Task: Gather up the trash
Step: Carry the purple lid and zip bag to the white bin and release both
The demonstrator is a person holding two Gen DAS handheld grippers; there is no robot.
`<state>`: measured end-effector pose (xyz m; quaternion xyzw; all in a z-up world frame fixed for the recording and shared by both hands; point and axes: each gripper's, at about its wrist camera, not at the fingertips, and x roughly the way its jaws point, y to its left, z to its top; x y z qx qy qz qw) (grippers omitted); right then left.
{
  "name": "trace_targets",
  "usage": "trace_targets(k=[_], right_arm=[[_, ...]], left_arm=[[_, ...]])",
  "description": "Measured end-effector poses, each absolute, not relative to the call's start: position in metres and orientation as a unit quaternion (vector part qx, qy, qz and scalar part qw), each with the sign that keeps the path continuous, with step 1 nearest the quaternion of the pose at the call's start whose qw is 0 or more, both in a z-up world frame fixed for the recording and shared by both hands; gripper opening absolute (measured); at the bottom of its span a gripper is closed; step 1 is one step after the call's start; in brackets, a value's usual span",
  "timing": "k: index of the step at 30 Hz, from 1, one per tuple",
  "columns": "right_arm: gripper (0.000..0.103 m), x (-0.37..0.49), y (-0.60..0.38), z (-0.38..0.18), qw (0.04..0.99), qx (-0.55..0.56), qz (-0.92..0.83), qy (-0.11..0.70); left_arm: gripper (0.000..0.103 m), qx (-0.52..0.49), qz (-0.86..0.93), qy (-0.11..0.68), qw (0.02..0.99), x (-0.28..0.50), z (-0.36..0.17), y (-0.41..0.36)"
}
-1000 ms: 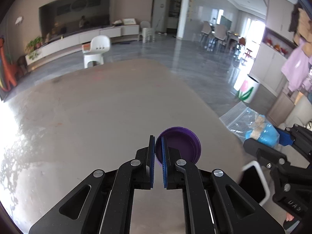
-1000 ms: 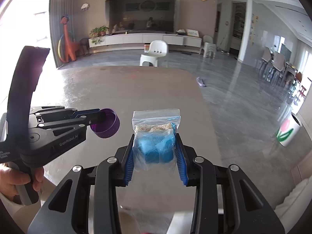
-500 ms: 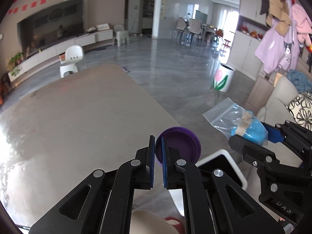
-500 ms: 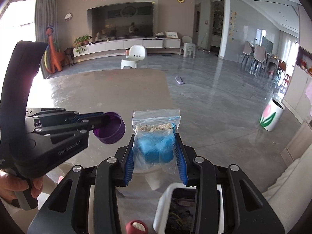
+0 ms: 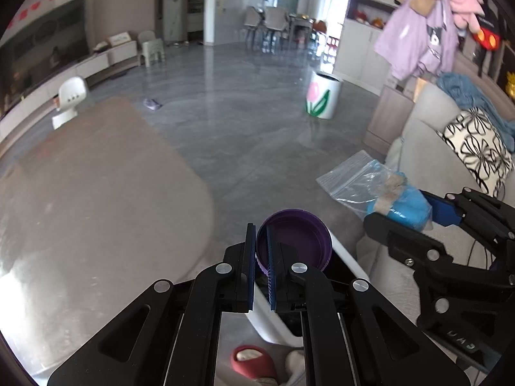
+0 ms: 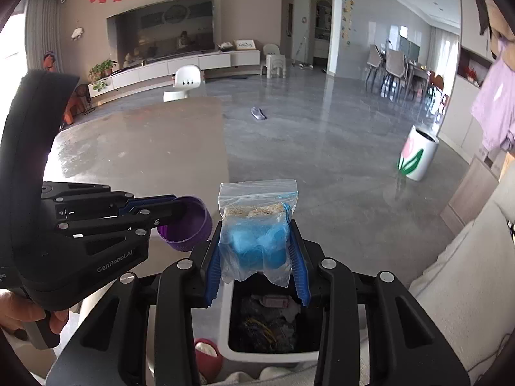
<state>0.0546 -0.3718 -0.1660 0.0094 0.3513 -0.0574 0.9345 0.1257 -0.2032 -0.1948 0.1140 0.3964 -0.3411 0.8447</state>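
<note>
Fingers of the left gripper (image 5: 261, 259) pinched together on the rim of a purple cap (image 5: 296, 241), one blue pad outside the wall and one inside, hollow side facing the camera. Held in the air over the near edge of a white trash bin (image 5: 273, 325) with a dark inside. Seen from the right wrist view as the same left gripper (image 6: 180, 207) reaching in from the left edge, gripped by a hand (image 6: 19, 312) at the lower left, the purple cap (image 6: 190, 225) at its tips just beside the bag. Stood off to the left: a pale, glossy surface (image 5: 96, 193) with a rounded corner. Farther right, fingers of the right gripper (image 6: 257, 257) closed narrowly on a clear zip bag (image 6: 257, 234) holding blue material and a beige crumbly strip, blue pads pressed against both its sides. Hung directly above the open white trash bin (image 6: 231, 318), with dark, mixed rubbish visible inside. Glimpsed on the floor by the bin: a red slipper (image 6: 207, 358). Farthest right, a flower-painted white bin (image 6: 415, 157) well apart on the grey floor
</note>
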Motion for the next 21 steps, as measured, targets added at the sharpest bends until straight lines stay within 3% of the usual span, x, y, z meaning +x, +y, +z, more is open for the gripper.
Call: trace_targets(k=[3, 5, 7, 8, 21], right_arm=[[0.038, 0.045, -0.385, -0.173, 0.932, 0.014, -0.066, 0.355], [0.038, 0.039, -0.397, -0.179, 0.931, 0.021, -0.081, 0.356], [0.038, 0.032, -0.411, -0.183, 0.928, 0.042, -0.09, 0.36], [0.038, 0.031, -0.418, -0.186, 0.926, 0.051, -0.094, 0.362], [0.038, 0.031, -0.428, -0.2, 0.921, 0.059, -0.09, 0.374]], left_arm=[[0.009, 0.119, -0.36, 0.406, 0.832, 0.118, -0.202, -0.217], [0.053, 0.129, -0.367, 0.431, 0.814, 0.116, -0.212, -0.227], [0.084, 0.145, -0.342, 0.449, 0.813, 0.119, -0.223, -0.232], [0.091, 0.134, -0.345, 0.453, 0.811, 0.12, -0.227, -0.231], [0.093, 0.151, -0.331, 0.451, 0.815, 0.121, -0.236, -0.246]])
